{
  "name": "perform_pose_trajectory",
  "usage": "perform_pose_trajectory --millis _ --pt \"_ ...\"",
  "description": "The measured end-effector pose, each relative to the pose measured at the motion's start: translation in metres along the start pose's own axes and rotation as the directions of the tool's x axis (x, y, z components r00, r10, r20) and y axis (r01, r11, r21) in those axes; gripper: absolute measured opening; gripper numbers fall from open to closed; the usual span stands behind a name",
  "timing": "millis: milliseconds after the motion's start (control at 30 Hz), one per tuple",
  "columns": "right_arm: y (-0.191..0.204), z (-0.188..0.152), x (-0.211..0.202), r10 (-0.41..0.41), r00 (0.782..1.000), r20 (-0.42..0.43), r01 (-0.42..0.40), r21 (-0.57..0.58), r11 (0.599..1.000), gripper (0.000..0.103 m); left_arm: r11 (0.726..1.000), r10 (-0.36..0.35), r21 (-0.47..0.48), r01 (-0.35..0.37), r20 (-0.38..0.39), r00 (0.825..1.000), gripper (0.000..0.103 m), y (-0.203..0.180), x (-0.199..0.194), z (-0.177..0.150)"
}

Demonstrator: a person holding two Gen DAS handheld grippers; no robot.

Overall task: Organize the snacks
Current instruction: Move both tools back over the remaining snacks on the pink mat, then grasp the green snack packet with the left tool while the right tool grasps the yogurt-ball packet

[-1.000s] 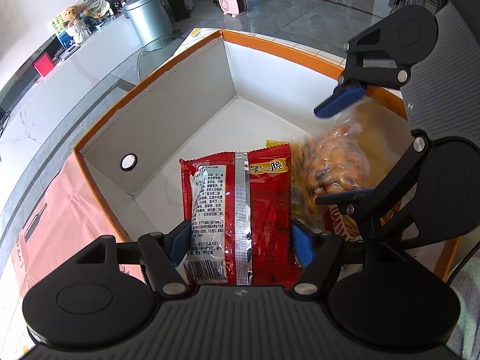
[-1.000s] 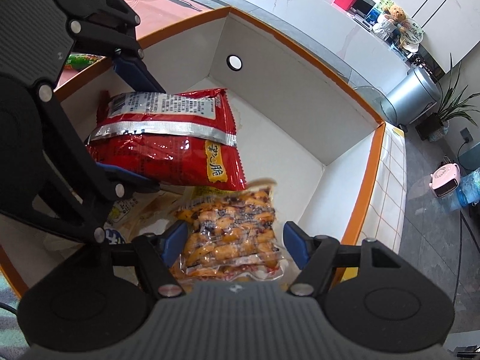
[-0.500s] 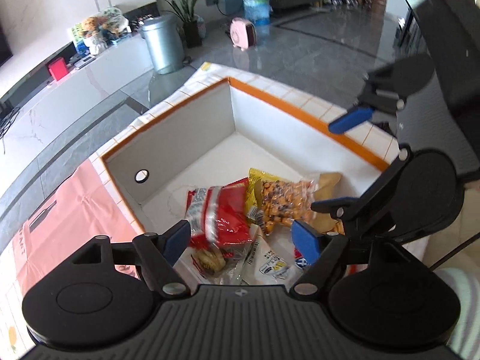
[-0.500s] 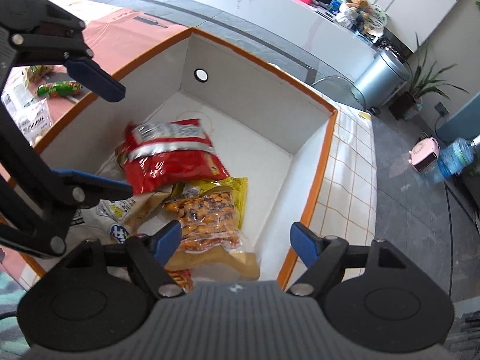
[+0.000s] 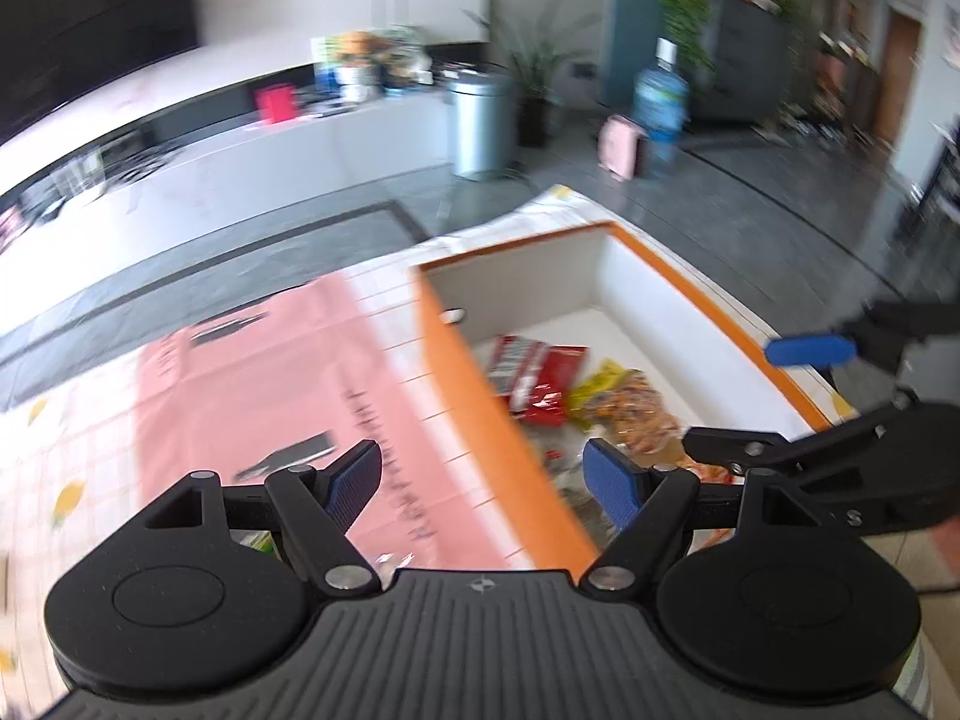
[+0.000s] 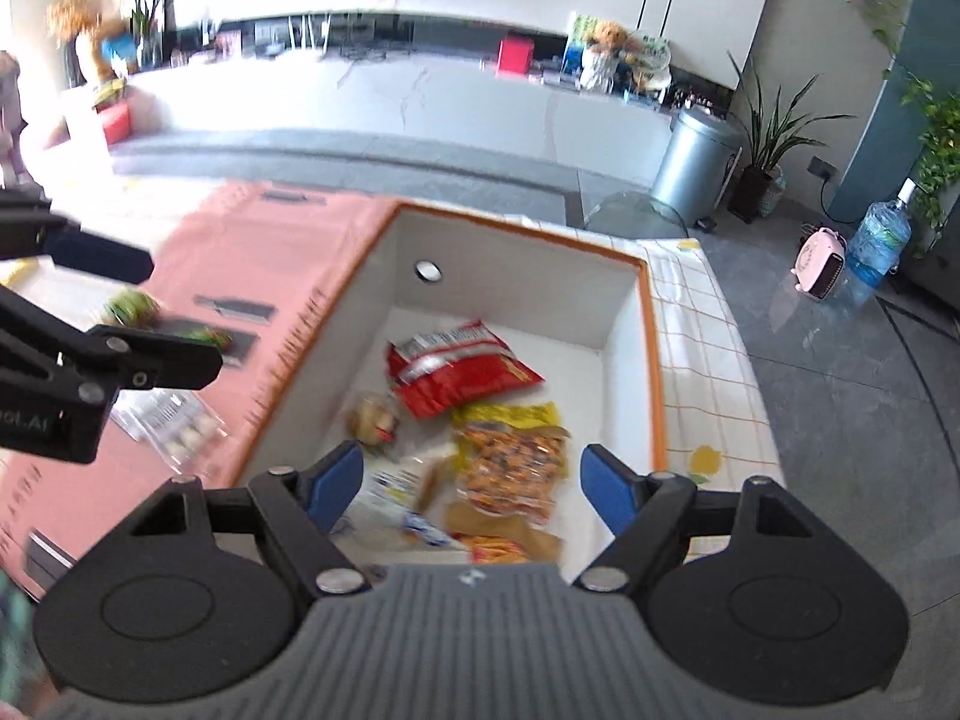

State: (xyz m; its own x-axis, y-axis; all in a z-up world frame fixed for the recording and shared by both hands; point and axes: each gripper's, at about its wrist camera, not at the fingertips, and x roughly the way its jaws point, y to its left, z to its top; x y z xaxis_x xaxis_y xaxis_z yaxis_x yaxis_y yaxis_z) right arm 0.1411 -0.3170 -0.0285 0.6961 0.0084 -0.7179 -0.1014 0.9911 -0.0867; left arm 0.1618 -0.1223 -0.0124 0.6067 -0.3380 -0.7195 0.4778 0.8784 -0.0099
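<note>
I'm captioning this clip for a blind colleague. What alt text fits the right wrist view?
The right tool hangs open and empty above a white box with an orange rim that holds a red snack bag, an orange snack pack and other packets. At left, the left tool is over a pink cloth where more snacks lie.

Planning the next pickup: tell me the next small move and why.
Probably swing the left hand-held gripper toward the clear packet on the pink mat. Both hand-held grippers are open and hold nothing, the red bag and the orange snack pack already lie in the box, and loose snacks remain outside it.
</note>
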Motion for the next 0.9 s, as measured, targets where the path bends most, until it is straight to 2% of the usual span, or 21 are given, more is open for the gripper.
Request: perform_pose_trajectory --millis 267,433,567,733,900 --pt "0.069 -0.017 -0.020 0.066 0.992 0.107 -0.075 0.079 0.994 0.077 0.984 0.100 -0.150 -0.094 0.031 0.994 0.090 0.060 -0.040 -0.046" --pt "0.111 -0.024 -0.020 0.094 0.985 0.142 -0.107 0.093 0.990 0.077 0.971 0.108 -0.213 -0.110 -0.020 0.994 0.089 0.093 -0.048 -0.064" --pt "0.140 -0.031 -0.009 0.128 0.982 0.142 -0.140 0.078 0.987 0.077 0.972 0.105 -0.207 -0.115 -0.061 0.993 0.089 0.113 -0.049 -0.077" --pt "0.163 -0.037 0.015 0.164 0.981 0.102 -0.168 0.033 0.985 0.077 0.973 0.102 -0.196 -0.121 -0.104 0.989 0.088 0.127 -0.041 -0.094" --pt "0.173 -0.034 0.046 0.191 0.980 0.054 -0.188 -0.057 0.981 0.077 0.989 0.083 -0.113 -0.094 -0.100 0.992 0.086 0.130 -0.024 -0.095"
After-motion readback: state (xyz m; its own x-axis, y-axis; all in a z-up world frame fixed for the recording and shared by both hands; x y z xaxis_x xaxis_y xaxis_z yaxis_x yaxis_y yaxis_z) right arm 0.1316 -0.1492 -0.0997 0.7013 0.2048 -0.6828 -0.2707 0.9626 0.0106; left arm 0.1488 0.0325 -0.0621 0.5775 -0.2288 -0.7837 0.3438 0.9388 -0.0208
